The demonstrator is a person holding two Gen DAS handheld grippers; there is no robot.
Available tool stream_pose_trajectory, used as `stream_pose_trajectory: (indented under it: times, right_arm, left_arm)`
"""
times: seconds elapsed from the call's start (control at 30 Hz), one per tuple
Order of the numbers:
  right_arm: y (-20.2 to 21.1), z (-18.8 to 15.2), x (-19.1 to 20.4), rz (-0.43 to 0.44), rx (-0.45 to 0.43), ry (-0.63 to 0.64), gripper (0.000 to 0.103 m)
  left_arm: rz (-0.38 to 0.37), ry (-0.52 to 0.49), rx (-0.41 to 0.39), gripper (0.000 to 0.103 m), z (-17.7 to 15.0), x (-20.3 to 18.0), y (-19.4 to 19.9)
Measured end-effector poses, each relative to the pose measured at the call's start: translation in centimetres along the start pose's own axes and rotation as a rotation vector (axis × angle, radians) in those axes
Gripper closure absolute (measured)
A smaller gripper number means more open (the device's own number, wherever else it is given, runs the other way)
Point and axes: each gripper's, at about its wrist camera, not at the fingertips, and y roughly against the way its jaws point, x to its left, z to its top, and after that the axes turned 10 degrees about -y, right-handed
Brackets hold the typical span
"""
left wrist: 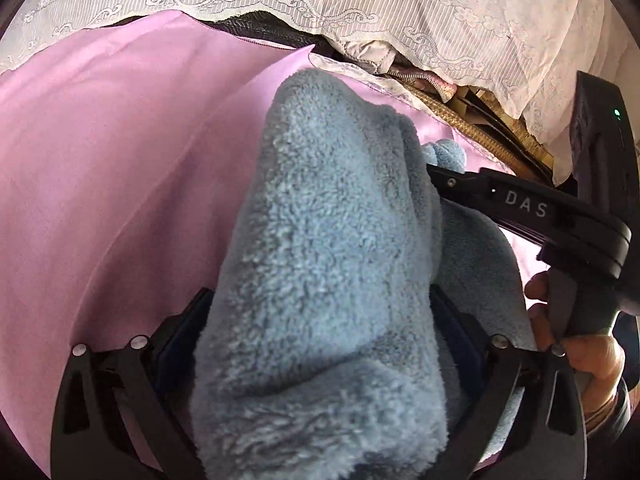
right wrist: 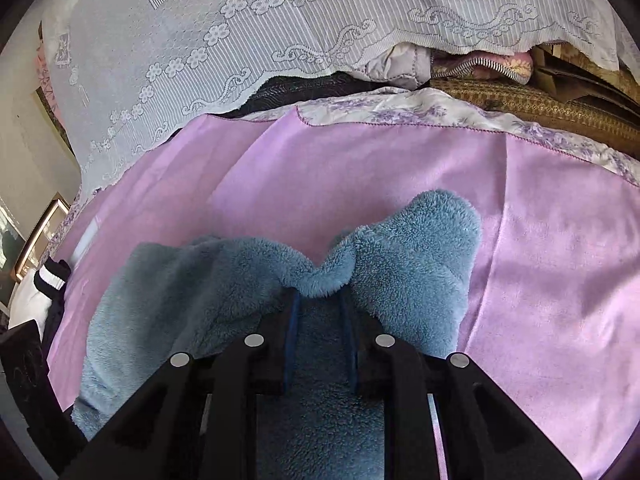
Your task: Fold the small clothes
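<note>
A blue fleece garment, thick and shaggy, lies bunched on a smooth pink sheet.

The right claw points down at a slant, its jaws nearly together and pinching a fold of fleece at the garment's middle. In the left wrist view the left claw also slants down, its jaws set wide around a thick roll of the garment, blue pads pressing both flanks.

A hand grips the right claw's handle right of the garment. White lace cloth hangs beyond the sheet.
</note>
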Motion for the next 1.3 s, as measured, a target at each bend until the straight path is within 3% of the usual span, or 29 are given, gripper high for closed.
stream_pose_trajectory:
  times: [0.1, 0.2, 0.3, 0.5, 0.77, 0.93, 1.3]
  right_arm:
    - [4.6, -0.9, 0.5, 0.038, -0.074, -0.007, 0.083]
    - [8.6, -3.1, 1.4, 0.018, -0.155, 0.048, 0.079]
    - [10.2, -6.0, 2.2, -0.029, -0.199, 0.103, 0.072]
    - [8.0, -10.5, 2.2, -0.110, -0.155, 0.157, 0.071]
    - [8.2, -11.5, 2.0, -0.118, -0.171, 0.159, 0.070]
    - [9.9, -11.6, 1.4, -0.073, -0.178, 0.120, 0.065]
    - [13.6, -11.7, 1.7, 0.003, -0.225, 0.094, 0.065]
  left_arm:
    - [0.001, 0.024, -0.059, 0.004, -0.2, 0.7, 3.1]
    - [0.105, 0.020, -0.132, 0.004, 0.1, 1.0, 5.3]
    - [0.103, 0.052, -0.102, 0.004, -0.2, 2.1, 4.8]
    - [0.106, 0.054, -0.044, 0.004, -1.2, 2.9, 2.8]
    - [0.199, -0.012, -0.062, 0.004, -2.3, 1.8, 3.0]
    - [0.222, -0.022, -0.084, 0.004, -2.9, 1.6, 4.1]
    - [0.278, -0.040, -0.191, 0.004, -3.1, 0.4, 8.3]
